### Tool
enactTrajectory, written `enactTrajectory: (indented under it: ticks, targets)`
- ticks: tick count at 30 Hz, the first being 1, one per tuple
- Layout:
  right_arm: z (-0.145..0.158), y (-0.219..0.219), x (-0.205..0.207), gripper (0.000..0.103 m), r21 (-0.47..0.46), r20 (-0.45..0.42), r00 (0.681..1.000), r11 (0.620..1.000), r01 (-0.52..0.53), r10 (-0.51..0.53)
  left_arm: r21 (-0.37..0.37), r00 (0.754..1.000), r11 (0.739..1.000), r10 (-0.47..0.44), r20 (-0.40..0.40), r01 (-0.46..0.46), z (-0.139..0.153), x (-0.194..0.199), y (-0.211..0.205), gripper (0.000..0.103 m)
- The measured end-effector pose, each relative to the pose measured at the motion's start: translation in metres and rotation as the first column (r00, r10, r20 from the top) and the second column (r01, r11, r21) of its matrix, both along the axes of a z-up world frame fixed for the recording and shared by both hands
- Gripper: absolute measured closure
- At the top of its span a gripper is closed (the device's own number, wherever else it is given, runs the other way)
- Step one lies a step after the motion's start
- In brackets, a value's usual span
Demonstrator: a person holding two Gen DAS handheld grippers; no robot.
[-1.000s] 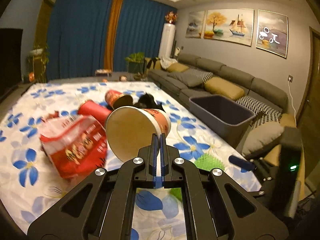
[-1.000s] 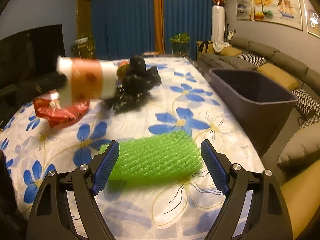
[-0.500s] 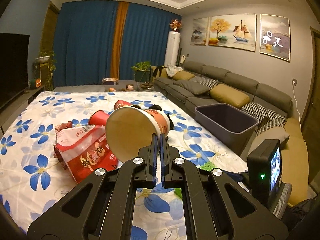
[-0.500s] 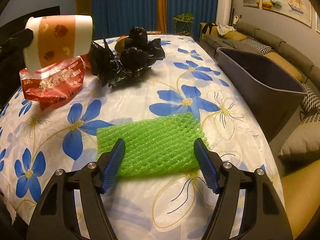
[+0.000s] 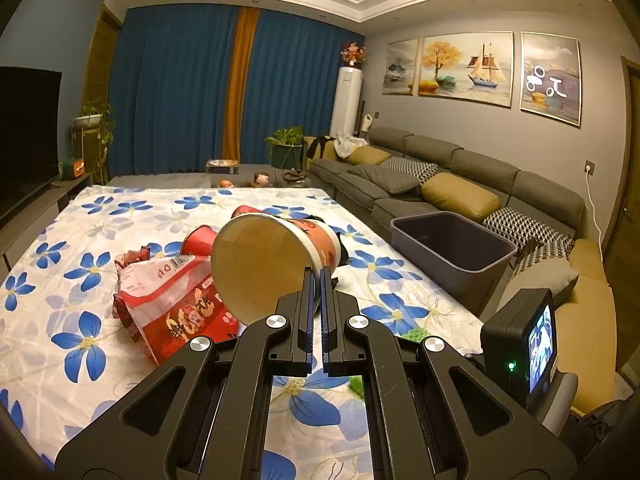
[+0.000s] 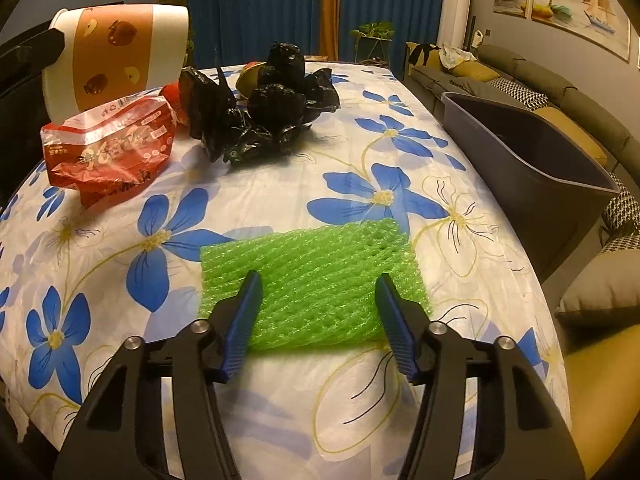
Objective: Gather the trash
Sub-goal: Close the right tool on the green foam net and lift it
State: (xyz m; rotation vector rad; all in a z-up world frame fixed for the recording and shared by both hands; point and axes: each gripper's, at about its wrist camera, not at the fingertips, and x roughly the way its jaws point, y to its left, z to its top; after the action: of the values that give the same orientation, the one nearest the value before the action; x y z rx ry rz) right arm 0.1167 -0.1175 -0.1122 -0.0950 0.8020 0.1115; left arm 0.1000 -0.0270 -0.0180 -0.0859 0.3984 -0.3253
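Left wrist view: your left hand-held gripper [image 5: 316, 276] is clamped tight on the paper cup's [image 5: 272, 260] rim, hiding most stuff behind. Right hand-held gripper [image 6: 318, 284] is closing around the bumpy green foam net [image 6: 312, 276] lying flat on the floral desk [image 6: 280, 184], pads not squeezing it.

A home living room: long grey sofa [image 5: 460, 176] (cushions along it), wall paintings [image 5: 466, 66], blue curtains [image 5: 176, 96].

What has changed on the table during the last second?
The right gripper has come down over the green foam net; its jaws are closing, the net lying between them, not yet pinched. The left gripper stays shut on the paper cup. The red bag, black bags and bin kept their places.
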Motion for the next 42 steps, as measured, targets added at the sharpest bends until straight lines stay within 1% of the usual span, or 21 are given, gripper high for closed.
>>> enactTrajectory:
  ticks: [1,3,5,6,8,11,13,15,17,19,20,21,22,23,26,28,30,31,34,40,42]
  targets:
    - [0.000,0.000,0.000,0.052,0.005,0.002,1.000,1.000,-0.003,0.003,0.001,1.000,1.000,0.000,0.001,0.000,0.000,0.000,0.000,0.101]
    - [0.000,0.001,-0.002,0.060,0.014,0.009,1.000,1.000,-0.018,0.018,0.003,1.000,1.000,0.001,0.004,-0.001,0.000,-0.001,0.000,0.101]
    - [0.000,0.001,-0.003,0.066,0.022,0.018,0.999,0.999,-0.031,0.030,0.003,1.000,1.000,0.002,0.004,-0.002,0.000,-0.002,0.000,0.101]
    - [0.000,0.002,-0.004,0.071,0.028,0.020,0.999,0.999,-0.038,0.037,0.002,1.000,1.000,0.003,0.005,-0.003,0.001,-0.002,0.000,0.101]
    - [0.001,0.000,-0.005,0.075,0.046,0.028,0.999,0.998,-0.047,0.046,0.001,1.000,1.000,0.004,0.006,-0.004,0.001,-0.003,0.000,0.101]
    - [0.004,-0.005,-0.006,0.086,0.074,0.036,0.998,0.996,-0.054,0.052,-0.001,1.000,1.000,0.007,0.008,-0.007,0.002,-0.002,0.001,0.101]
    - [0.008,-0.008,-0.008,0.087,0.098,0.051,0.997,0.993,-0.059,0.054,-0.002,1.000,1.000,0.007,0.009,-0.007,0.002,-0.003,0.000,0.101]
    - [0.011,-0.011,-0.010,0.102,0.110,0.055,0.997,0.992,-0.066,0.060,-0.002,1.000,1.000,0.009,0.009,-0.009,0.002,-0.003,0.001,0.101]
    - [0.013,-0.014,-0.011,0.102,0.131,0.054,0.997,0.990,-0.061,0.055,-0.004,1.000,1.000,0.010,0.008,-0.010,0.002,-0.003,0.001,0.101]
    - [0.013,-0.016,-0.010,0.102,0.117,0.053,0.998,0.992,-0.047,0.041,-0.006,1.000,1.000,0.012,0.008,-0.012,0.003,-0.004,0.001,0.101]
    - [0.013,-0.017,-0.009,0.092,0.110,0.050,0.998,0.993,-0.034,0.029,-0.006,1.000,1.000,0.012,0.008,-0.011,0.003,-0.003,0.001,0.101]
    - [0.013,-0.018,-0.009,0.068,0.117,0.047,0.999,0.993,-0.026,0.021,-0.006,1.000,1.000,0.012,0.007,-0.012,0.003,-0.004,0.002,0.101]
    - [0.013,-0.020,-0.010,0.056,0.126,0.052,0.999,0.992,-0.020,0.014,-0.007,1.000,1.000,0.011,0.006,-0.011,0.003,-0.003,0.002,0.101]
    - [0.013,-0.021,-0.011,0.038,0.131,0.062,0.998,0.991,-0.006,-0.003,-0.007,1.000,1.000,0.012,0.007,-0.012,0.003,-0.003,0.002,0.101]
    - [0.014,-0.021,-0.010,0.035,0.124,0.062,0.998,0.992,-0.003,-0.005,-0.008,1.000,1.000,0.013,0.005,-0.013,0.003,-0.003,0.003,0.101]
    - [0.015,-0.021,-0.007,0.030,0.113,0.060,0.998,0.994,0.001,-0.008,-0.010,1.000,1.000,0.015,0.005,-0.015,0.003,-0.004,0.003,0.101]
    - [0.017,-0.019,-0.004,0.023,0.083,0.067,0.998,0.996,0.015,-0.020,-0.012,1.000,1.000,0.017,0.005,-0.017,0.003,-0.006,0.004,0.101]
    - [0.017,-0.019,-0.003,0.015,0.068,0.065,0.998,0.998,0.017,-0.021,-0.013,1.000,1.000,0.017,0.004,-0.017,0.003,-0.005,0.004,0.101]
    - [0.009,-0.019,0.011,0.014,0.039,0.006,1.000,0.999,0.024,-0.024,-0.016,1.000,1.000,0.016,0.002,-0.016,0.003,-0.006,0.004,0.101]
    - [-0.005,-0.032,0.022,0.014,0.131,-0.096,0.994,0.990,0.059,-0.046,-0.016,1.000,1.000,0.014,0.002,-0.014,0.002,-0.006,0.003,0.101]
    - [-0.006,-0.032,0.021,0.017,0.132,-0.093,0.995,0.989,0.060,-0.047,-0.016,1.000,1.000,0.013,0.001,-0.013,0.002,-0.007,0.003,0.101]
